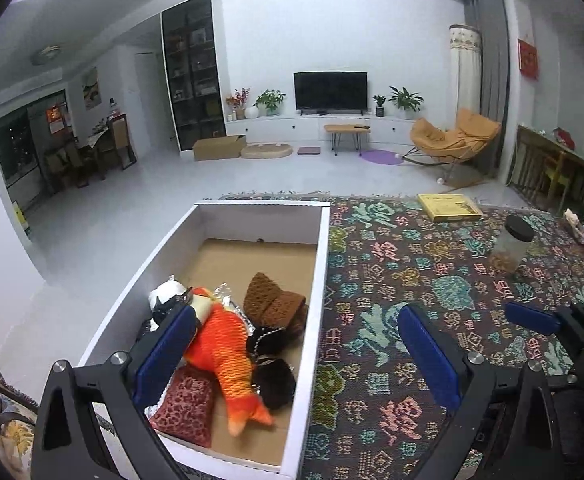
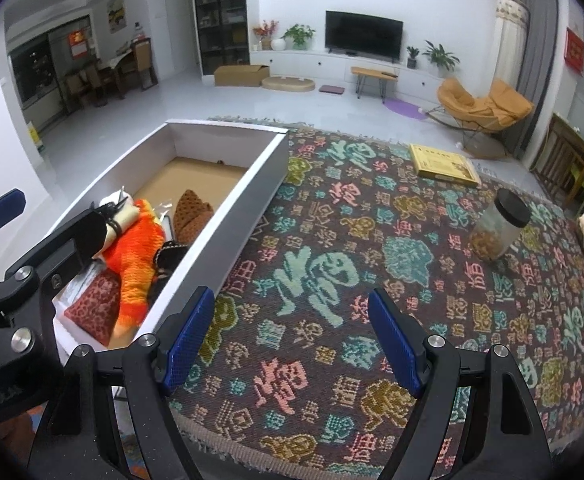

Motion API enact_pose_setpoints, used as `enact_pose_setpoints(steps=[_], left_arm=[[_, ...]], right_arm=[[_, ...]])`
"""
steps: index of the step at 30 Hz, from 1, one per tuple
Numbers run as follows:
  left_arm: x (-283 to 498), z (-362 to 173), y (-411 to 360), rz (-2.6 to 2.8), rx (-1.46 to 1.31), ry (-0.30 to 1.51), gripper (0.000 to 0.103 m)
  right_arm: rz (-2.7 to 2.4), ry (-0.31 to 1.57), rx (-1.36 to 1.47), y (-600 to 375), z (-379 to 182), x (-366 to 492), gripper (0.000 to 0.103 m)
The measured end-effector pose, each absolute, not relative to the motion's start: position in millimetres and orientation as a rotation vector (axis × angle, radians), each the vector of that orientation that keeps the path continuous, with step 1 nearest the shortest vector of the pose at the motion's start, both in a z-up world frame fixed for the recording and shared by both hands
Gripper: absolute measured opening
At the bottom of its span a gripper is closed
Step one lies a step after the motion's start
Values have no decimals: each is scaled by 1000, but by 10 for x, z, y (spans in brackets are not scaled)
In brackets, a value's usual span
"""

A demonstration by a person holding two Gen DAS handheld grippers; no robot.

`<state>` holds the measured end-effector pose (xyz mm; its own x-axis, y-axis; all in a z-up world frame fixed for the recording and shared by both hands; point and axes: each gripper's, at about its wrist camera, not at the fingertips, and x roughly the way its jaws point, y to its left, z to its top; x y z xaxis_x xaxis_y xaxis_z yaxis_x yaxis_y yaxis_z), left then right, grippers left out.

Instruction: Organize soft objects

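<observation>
White box (image 1: 324, 264) at left edge of patterned rug (image 1: 412, 304), open top, cardboard floor. Near half holds soft things: black-and-white plush (image 1: 166, 294) at left wall, red leopard-print cushion (image 1: 186, 408) at near left corner, orange fish plush (image 1: 222, 350) centre, brown knit piece (image 1: 272, 302) and black furry items (image 1: 274, 382) toward right wall. Far half bare. Fish long axis runs along the box's length, tail toward near end. Left gripper (image 1: 296, 354) jaws spread, empty, straddling right wall. Right gripper (image 2: 288, 332) jaws wide, empty, over rug. Lidded jar (image 2: 498, 230) toward right edge, tilted, partly filled.
</observation>
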<state>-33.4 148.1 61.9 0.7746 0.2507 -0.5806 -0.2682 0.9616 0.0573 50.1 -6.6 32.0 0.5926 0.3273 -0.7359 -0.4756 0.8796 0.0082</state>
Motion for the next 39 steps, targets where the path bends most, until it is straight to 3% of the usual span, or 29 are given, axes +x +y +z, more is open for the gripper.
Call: enact_pose_setpoints(steps=[39], left_arm=[[-360, 550, 1762, 311, -98, 656, 100]], right_arm=[[474, 789, -209, 3, 406, 446, 82]])
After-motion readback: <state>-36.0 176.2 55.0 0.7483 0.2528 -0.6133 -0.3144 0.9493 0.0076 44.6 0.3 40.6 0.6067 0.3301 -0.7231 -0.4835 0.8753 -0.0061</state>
